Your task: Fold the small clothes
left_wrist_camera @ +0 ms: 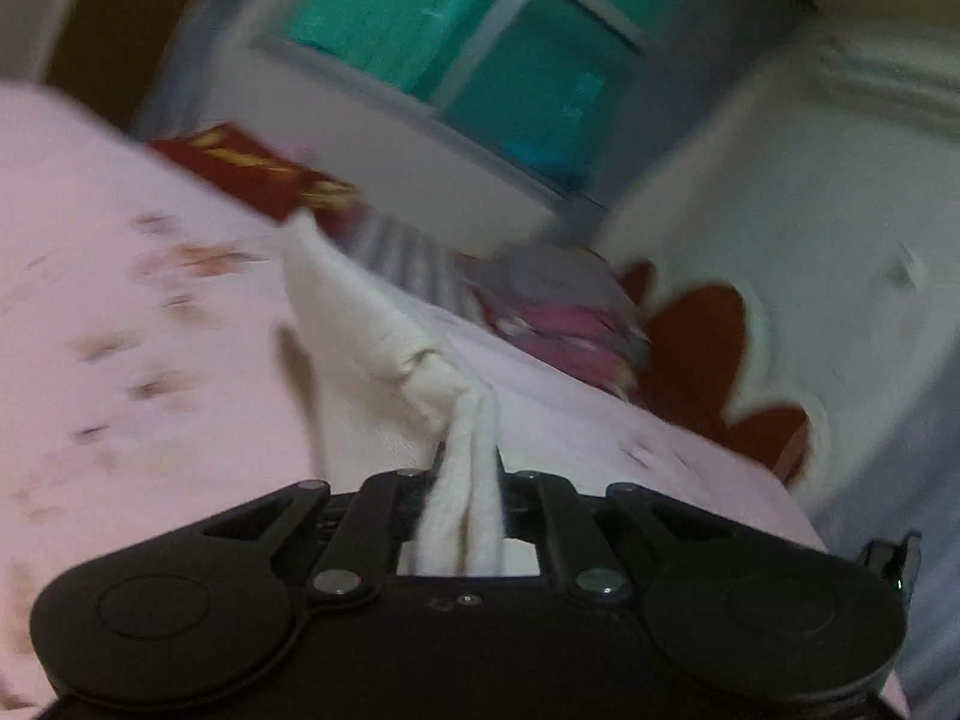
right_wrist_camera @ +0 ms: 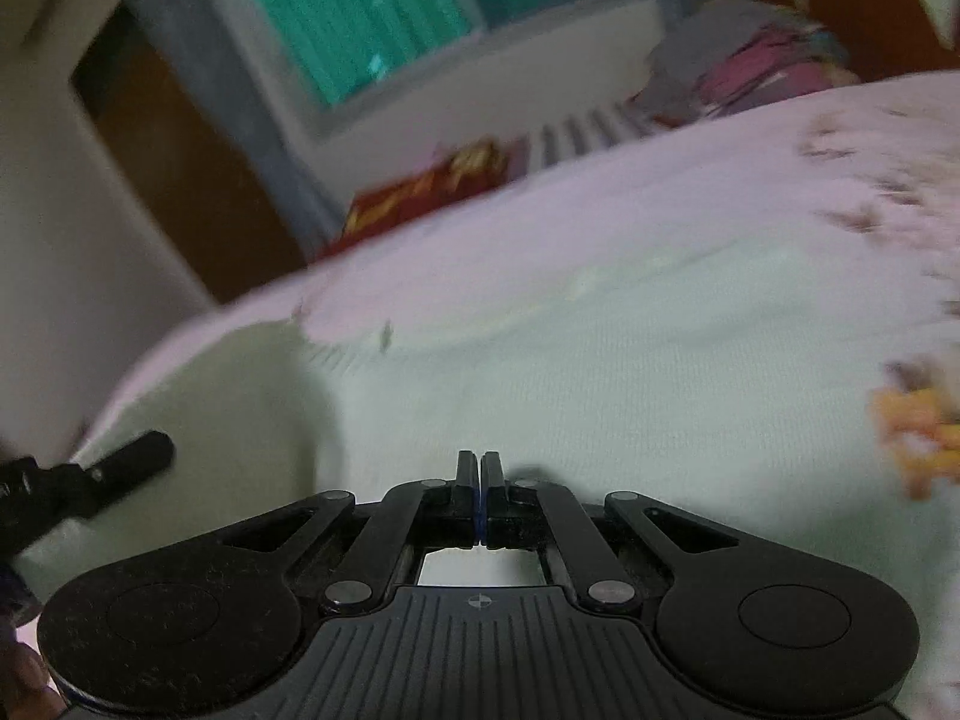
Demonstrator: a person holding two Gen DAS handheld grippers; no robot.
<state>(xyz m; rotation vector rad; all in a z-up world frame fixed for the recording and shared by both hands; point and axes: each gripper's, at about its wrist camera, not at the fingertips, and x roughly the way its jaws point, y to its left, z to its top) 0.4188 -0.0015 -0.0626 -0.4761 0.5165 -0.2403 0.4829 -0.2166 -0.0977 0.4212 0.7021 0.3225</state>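
small white knit cloth (left_wrist_camera: pixel 366 324) on the pink flowery bed (left_wrist_camera: pixel 120 240), its bunched edge pinched tight in the left gripper (left_wrist_camera: pixel 468 450); right gripper (right_wrist_camera: pixel 479 468) closed with nothing inside

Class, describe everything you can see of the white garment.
The white garment looks like soft knitted cloth, off-white and creased. The left gripper is shut on a bunched edge, pulling it taut off the pink sheet. In the right view its broad body lies flat on the sheet before the right gripper, which is shut, apparently on nothing. An orange print shows at its right edge.
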